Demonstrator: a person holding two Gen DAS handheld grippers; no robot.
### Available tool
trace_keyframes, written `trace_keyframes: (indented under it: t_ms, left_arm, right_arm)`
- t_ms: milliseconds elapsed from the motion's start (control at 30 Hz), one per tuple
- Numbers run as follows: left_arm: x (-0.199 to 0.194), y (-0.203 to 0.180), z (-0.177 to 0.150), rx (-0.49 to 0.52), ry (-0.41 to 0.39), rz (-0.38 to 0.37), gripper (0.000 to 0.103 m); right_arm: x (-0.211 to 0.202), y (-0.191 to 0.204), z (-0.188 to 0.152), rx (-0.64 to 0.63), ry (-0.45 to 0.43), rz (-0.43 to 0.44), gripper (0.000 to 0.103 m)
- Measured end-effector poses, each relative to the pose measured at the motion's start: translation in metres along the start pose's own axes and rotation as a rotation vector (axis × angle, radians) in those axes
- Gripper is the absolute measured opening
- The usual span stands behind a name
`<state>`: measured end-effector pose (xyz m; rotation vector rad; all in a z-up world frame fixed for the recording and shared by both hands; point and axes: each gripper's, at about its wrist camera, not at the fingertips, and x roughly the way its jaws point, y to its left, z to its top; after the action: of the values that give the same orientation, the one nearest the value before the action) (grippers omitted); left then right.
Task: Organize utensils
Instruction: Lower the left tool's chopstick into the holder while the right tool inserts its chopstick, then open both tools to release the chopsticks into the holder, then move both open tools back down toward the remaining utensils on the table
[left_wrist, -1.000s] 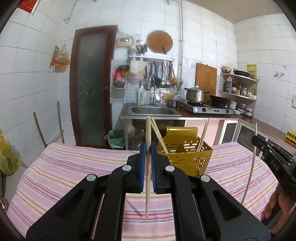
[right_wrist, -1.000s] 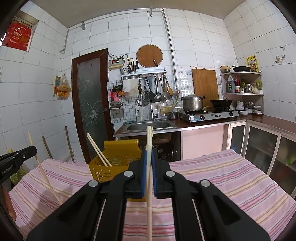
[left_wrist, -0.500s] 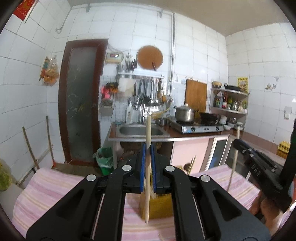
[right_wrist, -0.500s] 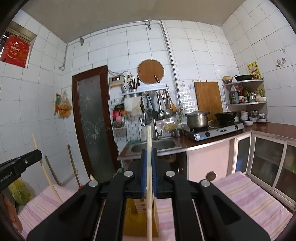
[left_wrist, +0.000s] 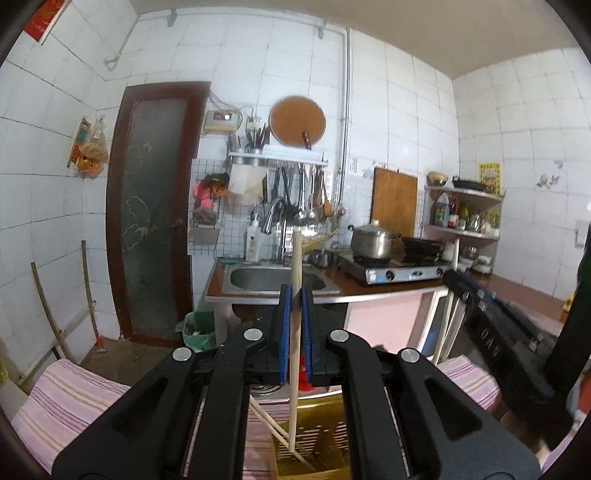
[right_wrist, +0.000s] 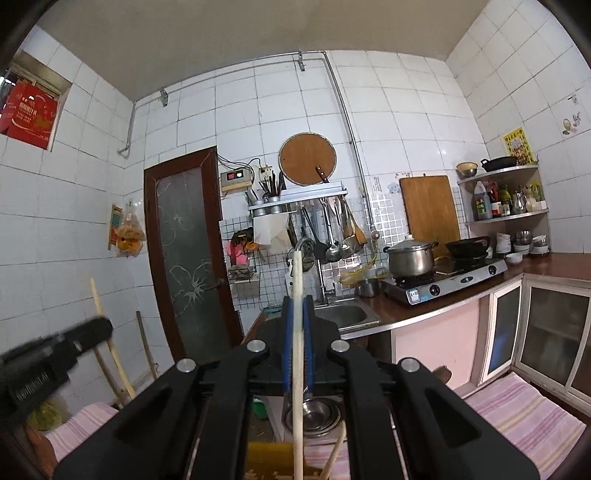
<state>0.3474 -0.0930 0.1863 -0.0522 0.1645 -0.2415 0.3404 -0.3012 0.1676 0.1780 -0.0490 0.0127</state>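
Grippers are each clamping one chopstick upright: the left gripper (left_wrist: 295, 295) is pinching a wooden chopstick (left_wrist: 294, 332) whose lower tip is hanging inside the yellow utensil basket (left_wrist: 317, 443) on the striped tabletop (left_wrist: 74, 398); the right gripper (right_wrist: 296, 306) is gripping a second chopstick (right_wrist: 297, 369) just above the same basket.

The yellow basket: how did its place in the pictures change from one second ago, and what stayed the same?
The yellow basket slid to the bottom edge of both views as the grippers rose over it. The left gripper and right gripper stayed clamped, each on one upright chopstick.
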Motion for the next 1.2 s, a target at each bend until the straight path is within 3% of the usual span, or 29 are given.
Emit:
trace_keyframes:
  t_ms: [100, 233, 400, 433, 467, 500, 567, 667, 800, 1000, 1200]
  left_arm:
    - [0.022, 0.004, -0.024, -0.011, 0.039, 0.000, 0.005]
    - [0.042, 0.009, -0.055, -0.013, 0.099, 0.009, 0.005]
    - [0.041, 0.016, -0.070, -0.027, 0.146, 0.021, 0.005]
    - [0.038, 0.016, -0.069, -0.022, 0.150, 0.026, 0.009]
    - [0.032, 0.018, -0.066, -0.019, 0.156, 0.028, 0.023]
    - [0.027, 0.020, -0.062, -0.024, 0.157, 0.029, 0.034]
    - [0.009, 0.025, -0.054, -0.046, 0.146, 0.048, 0.077]
    - [-0.022, 0.033, -0.048, -0.061, 0.133, 0.072, 0.097]
    - [-0.063, 0.047, -0.048, -0.049, 0.154, 0.141, 0.098]
    - [-0.105, 0.069, -0.073, -0.050, 0.187, 0.231, 0.098]
    - [-0.119, 0.083, -0.116, -0.041, 0.271, 0.249, 0.098]
  right_arm:
    - [0.015, -0.005, -0.018, 0.012, -0.001, -0.002, 0.006]
    - [0.028, -0.010, -0.050, 0.006, 0.077, -0.011, 0.006]
    - [0.021, -0.014, -0.069, -0.008, 0.143, -0.011, 0.007]
    - [0.019, -0.015, -0.068, -0.016, 0.156, -0.015, 0.007]
    - [0.014, -0.015, -0.065, -0.028, 0.173, -0.022, 0.013]
    - [0.011, -0.017, -0.063, -0.032, 0.182, -0.028, 0.036]
    - [-0.002, -0.021, -0.054, -0.025, 0.191, -0.042, 0.063]
    - [-0.028, -0.025, -0.043, -0.052, 0.207, -0.090, 0.068]
    - [-0.065, -0.033, -0.039, -0.072, 0.230, -0.147, 0.083]
    - [-0.111, -0.038, -0.055, -0.092, 0.292, -0.195, 0.089]
    - [-0.137, -0.032, -0.085, -0.098, 0.358, -0.197, 0.092]
